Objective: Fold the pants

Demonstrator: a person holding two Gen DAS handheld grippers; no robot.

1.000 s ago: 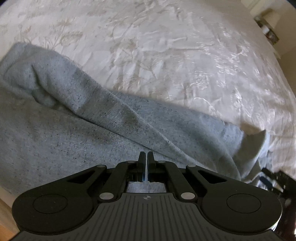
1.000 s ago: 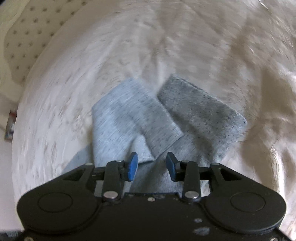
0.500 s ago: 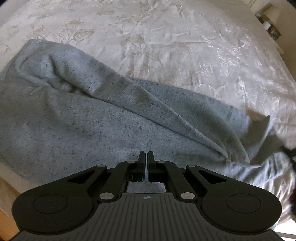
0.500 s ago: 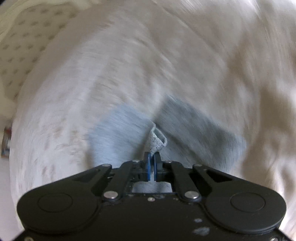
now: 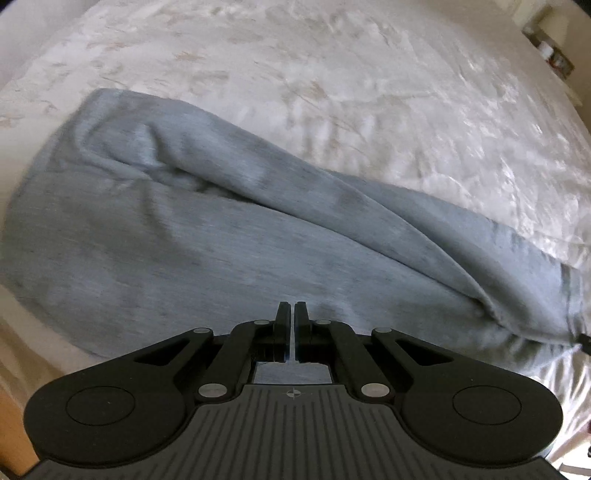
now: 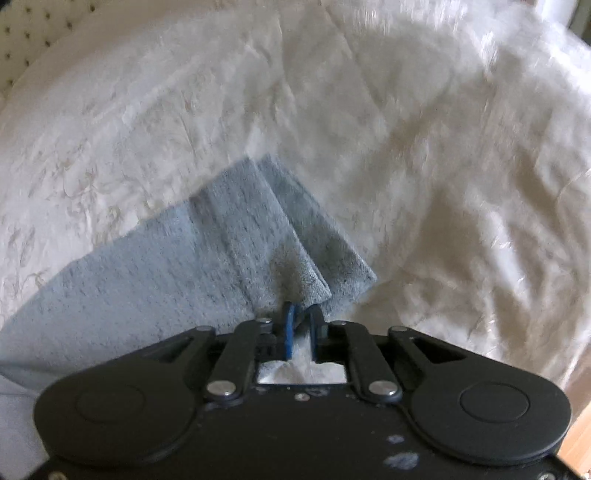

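Grey sweatpants [image 5: 229, 236] lie on a white embroidered bedspread [image 5: 332, 74], rumpled, with one long fold running across them from upper left to lower right. My left gripper [image 5: 290, 314] is shut on the near edge of the pants. In the right wrist view the leg ends of the pants [image 6: 236, 243] lie one over the other. My right gripper [image 6: 301, 314] is shut on a cuff corner of the pants and holds it lifted a little off the bedspread [image 6: 406, 129].
A nightstand with small items [image 5: 554, 55] stands at the far right beyond the bed. A padded headboard [image 6: 26, 33] is at the upper left in the right wrist view. Wooden floor [image 6: 576, 435] shows past the bed's edge.
My right gripper closed on the cuff corner and drew the leg ends toward the left. The left gripper stayed shut on the pants and pulled back, so more of them shows.
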